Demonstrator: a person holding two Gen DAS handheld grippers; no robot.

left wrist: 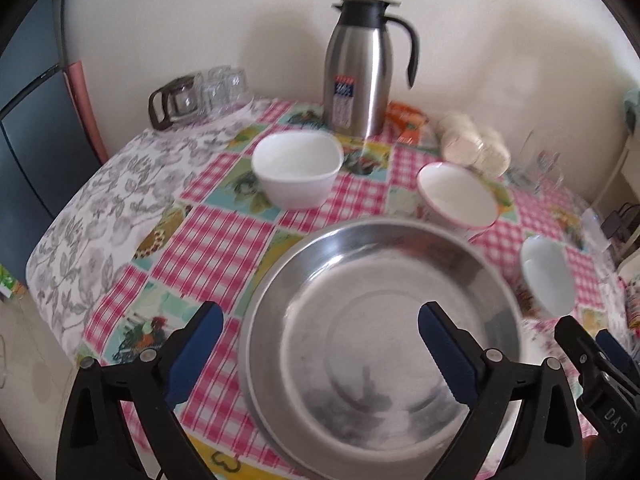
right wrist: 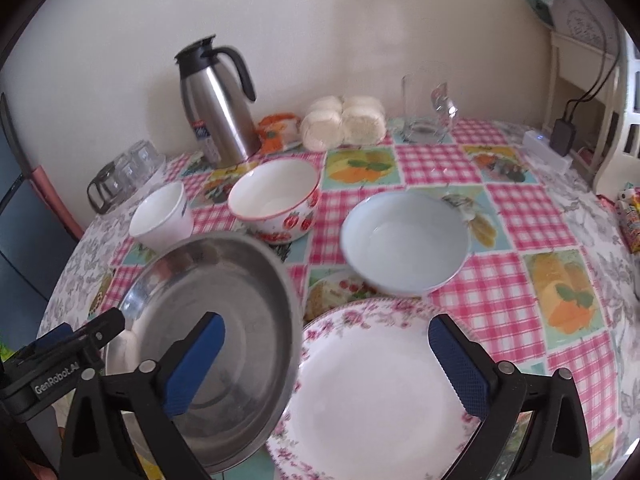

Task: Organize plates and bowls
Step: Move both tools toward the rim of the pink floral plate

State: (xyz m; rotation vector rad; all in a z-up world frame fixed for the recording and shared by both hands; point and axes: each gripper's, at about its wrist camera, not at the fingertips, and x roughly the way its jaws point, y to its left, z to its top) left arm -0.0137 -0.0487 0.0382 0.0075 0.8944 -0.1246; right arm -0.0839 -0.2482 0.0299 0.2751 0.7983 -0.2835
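Observation:
A steel plate lies on the checked tablecloth close below my left gripper, which is open. Its left finger hangs over the cloth and its right finger over the plate's middle, with nothing gripped. A second rim shows under the plate's left edge. In the right wrist view the steel plate overlaps the left edge of a floral plate. My right gripper stands open above both. Beyond them sit a white bowl, a strawberry bowl and a pale blue bowl.
A steel thermos jug, upturned glasses in a holder, an orange packet, a bag of round white cakes and a glass mug line the wall side. A power strip lies at the right. The table's edge curves at the left.

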